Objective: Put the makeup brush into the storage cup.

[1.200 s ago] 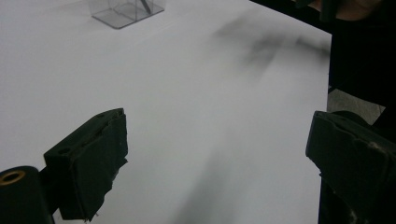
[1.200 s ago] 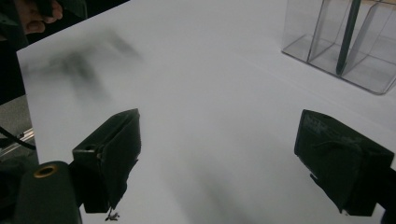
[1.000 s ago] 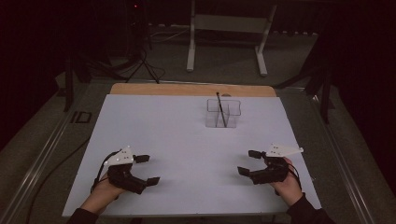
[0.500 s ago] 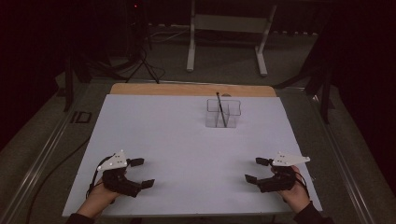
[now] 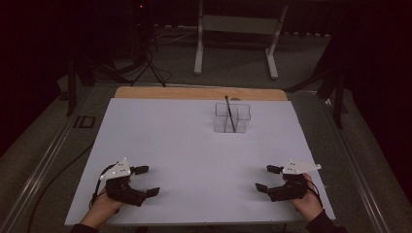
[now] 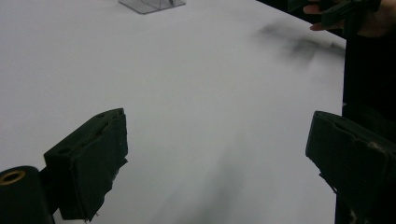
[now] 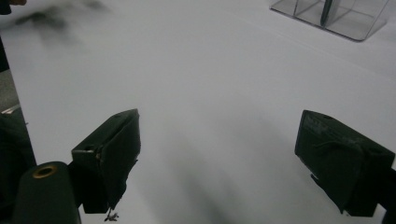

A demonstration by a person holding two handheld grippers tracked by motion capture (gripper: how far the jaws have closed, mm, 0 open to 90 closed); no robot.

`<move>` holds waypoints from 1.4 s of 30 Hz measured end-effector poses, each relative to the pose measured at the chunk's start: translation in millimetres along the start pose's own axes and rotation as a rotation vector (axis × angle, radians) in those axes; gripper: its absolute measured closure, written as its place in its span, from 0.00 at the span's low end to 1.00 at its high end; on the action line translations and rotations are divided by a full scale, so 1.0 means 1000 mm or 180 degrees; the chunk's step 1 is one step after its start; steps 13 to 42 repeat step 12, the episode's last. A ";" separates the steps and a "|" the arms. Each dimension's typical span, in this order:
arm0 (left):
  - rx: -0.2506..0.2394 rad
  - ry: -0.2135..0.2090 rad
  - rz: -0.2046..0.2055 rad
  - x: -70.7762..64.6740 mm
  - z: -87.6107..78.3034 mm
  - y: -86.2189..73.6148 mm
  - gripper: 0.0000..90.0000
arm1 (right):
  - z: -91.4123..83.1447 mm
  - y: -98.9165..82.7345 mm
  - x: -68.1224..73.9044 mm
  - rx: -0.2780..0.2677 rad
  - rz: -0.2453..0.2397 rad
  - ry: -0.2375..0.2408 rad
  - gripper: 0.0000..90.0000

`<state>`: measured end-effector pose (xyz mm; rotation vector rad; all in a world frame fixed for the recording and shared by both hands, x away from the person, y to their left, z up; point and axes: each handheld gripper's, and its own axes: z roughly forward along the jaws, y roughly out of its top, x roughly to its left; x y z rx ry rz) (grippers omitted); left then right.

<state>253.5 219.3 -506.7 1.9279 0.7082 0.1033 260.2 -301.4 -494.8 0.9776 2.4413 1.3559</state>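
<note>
A clear plastic organizer box (image 5: 232, 117) with compartments stands at the far middle-right of the white table top (image 5: 194, 145), and a black pen (image 5: 229, 112) leans upright in it. My left gripper (image 5: 147, 181) rests low near the front left edge, jaws wide open and empty. Near the front right edge my right gripper (image 5: 267, 178) is also open with nothing between its jaws. In the left gripper view the left gripper (image 6: 219, 163) faces bare white surface, with the box (image 6: 152, 4) far off. The right gripper view has my right gripper (image 7: 224, 158) over the table, box (image 7: 336, 16) at top right.
A wooden strip (image 5: 199, 93) runs along the table's far edge. Beyond it stand a white frame stand (image 5: 238, 29) and a dark tripod (image 5: 148, 58) on the floor. A metal rail (image 5: 46, 165) lines the left side. The person's other hand (image 6: 355, 16) shows far off in the left gripper view.
Both grippers have drawn back toward the front edge of the table and sit lower. Their jaws stay open. The box and pen have not moved.
</note>
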 end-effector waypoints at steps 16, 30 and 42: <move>0.0052 -0.0024 0.0001 -0.002 0.005 -0.002 0.08 | 0.000 -0.001 -0.002 -0.0018 0.0031 0.0025 0.16; 0.0052 -0.0024 0.0001 -0.002 0.005 -0.002 0.08 | 0.000 -0.001 -0.002 -0.0018 0.0031 0.0025 0.16; 0.0052 -0.0024 0.0001 -0.002 0.005 -0.002 0.08 | 0.000 -0.001 -0.002 -0.0018 0.0031 0.0025 0.16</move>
